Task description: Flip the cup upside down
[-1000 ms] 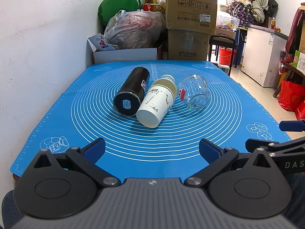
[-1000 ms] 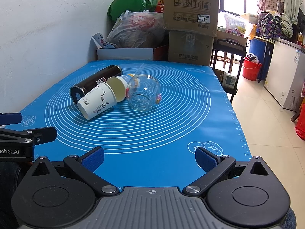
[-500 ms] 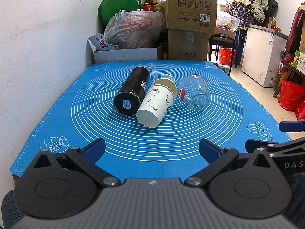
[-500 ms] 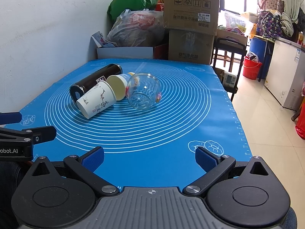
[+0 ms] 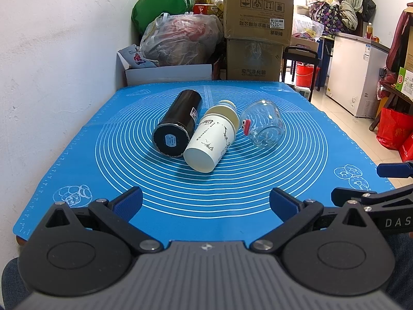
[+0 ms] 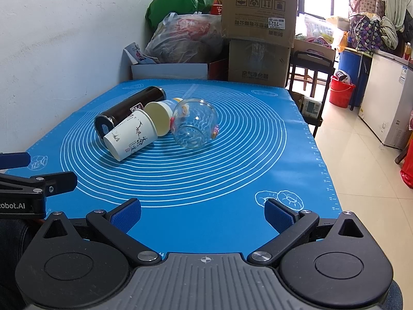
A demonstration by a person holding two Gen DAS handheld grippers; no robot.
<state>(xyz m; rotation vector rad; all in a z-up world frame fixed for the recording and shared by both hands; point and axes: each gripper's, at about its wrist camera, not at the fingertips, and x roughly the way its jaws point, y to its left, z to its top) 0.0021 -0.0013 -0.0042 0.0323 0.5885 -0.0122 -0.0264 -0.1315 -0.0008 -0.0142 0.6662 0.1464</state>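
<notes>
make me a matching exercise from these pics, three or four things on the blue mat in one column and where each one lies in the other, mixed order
Things:
1. black flask
2. white paper cup
3. glass cup
4. left gripper

Places or states:
a. lying on its side, rightmost of the three vessels
b. open, at the near edge of the mat, holding nothing
c. lying on its side, nearest the white wall
d. lying on its side in the middle, between the other two

Pairs: 1-c, 2-d, 3-a, 4-b
</notes>
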